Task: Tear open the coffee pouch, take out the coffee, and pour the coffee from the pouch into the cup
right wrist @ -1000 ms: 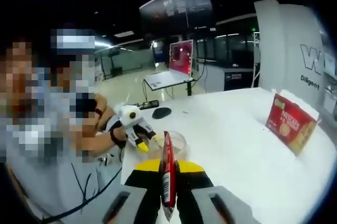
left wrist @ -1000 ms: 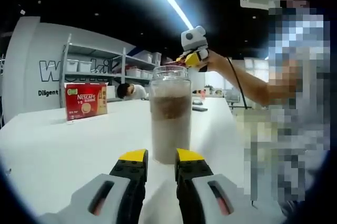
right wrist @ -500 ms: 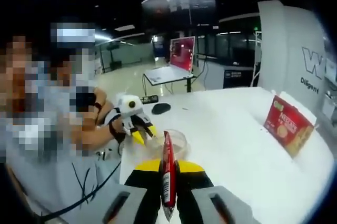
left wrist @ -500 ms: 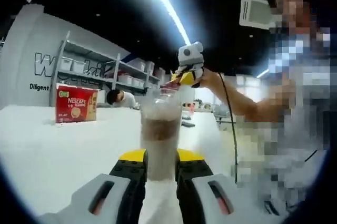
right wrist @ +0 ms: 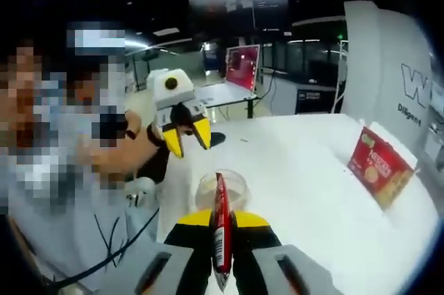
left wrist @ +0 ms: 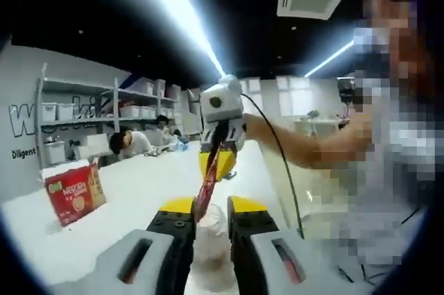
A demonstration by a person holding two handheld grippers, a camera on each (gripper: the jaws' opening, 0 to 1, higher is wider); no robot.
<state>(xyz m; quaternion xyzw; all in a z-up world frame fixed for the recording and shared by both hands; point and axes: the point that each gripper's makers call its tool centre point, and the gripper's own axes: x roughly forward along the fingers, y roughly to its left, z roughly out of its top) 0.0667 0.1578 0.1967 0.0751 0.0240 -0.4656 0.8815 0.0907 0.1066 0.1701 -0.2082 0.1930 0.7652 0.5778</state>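
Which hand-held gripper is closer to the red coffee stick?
The right one. The right hand-held gripper is clamped on the red coffee stick, right above the cup. The left hand-held gripper is raised up beside it, jaws apart, not touching it.

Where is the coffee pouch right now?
In the right gripper view the coffee pouch stands clamped between the right gripper, just in front of the cup on the white table.

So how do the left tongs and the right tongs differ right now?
The right tongs are shut on the red coffee pouch; the left tongs are open and empty. The right tongs aim the pouch at the cup; the left tongs hang higher, off to the cup's side. Both have yellow tips.
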